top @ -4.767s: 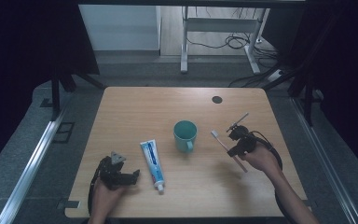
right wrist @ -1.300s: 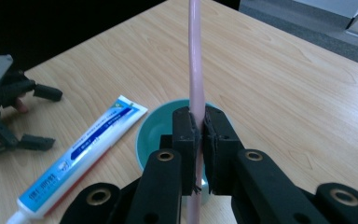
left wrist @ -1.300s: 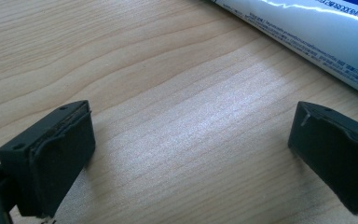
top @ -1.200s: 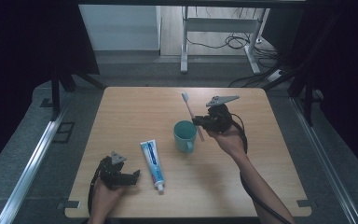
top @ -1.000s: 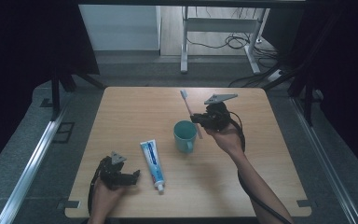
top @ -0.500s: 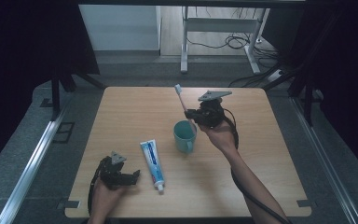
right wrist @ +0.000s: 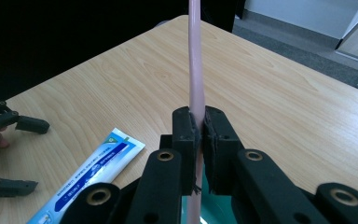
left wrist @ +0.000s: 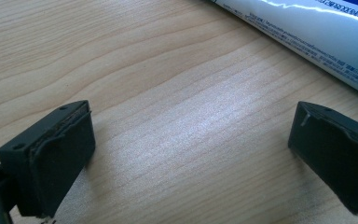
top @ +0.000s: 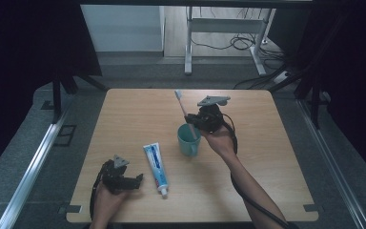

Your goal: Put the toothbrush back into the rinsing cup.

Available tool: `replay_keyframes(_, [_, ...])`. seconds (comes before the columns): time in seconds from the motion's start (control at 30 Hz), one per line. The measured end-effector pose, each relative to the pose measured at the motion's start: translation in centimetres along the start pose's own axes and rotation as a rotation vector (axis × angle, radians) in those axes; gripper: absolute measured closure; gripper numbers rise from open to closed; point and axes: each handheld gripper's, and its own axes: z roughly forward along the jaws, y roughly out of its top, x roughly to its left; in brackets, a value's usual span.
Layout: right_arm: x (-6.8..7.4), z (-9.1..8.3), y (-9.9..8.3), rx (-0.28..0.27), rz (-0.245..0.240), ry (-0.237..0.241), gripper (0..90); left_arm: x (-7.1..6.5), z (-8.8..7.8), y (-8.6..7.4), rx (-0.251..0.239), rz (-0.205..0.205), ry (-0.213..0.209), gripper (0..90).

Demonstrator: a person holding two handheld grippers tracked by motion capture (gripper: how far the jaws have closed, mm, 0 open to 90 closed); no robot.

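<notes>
The pink toothbrush (top: 184,109) is standing nearly upright, head up and tilted a bit to the far left, with its lower end down inside the teal cup (top: 188,139). The cup sits upright around the middle of the bench. Just left of it lies the white and blue toothpaste tube (top: 155,163), flat on the bench, cap end nearest the person, looks capped I think.

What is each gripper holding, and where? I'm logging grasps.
Right gripper: pink toothbrush, clamped on its handle, above the cup. Left gripper: nothing.
</notes>
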Motion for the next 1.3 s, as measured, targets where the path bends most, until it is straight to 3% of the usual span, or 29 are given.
replay_keyframes(1.3, [-0.7, 3.9, -4.9, 0.086, 0.045, 0.02, 83.0, 0.0, 0.0, 0.0, 0.0, -0.004, 0.0, 0.5])
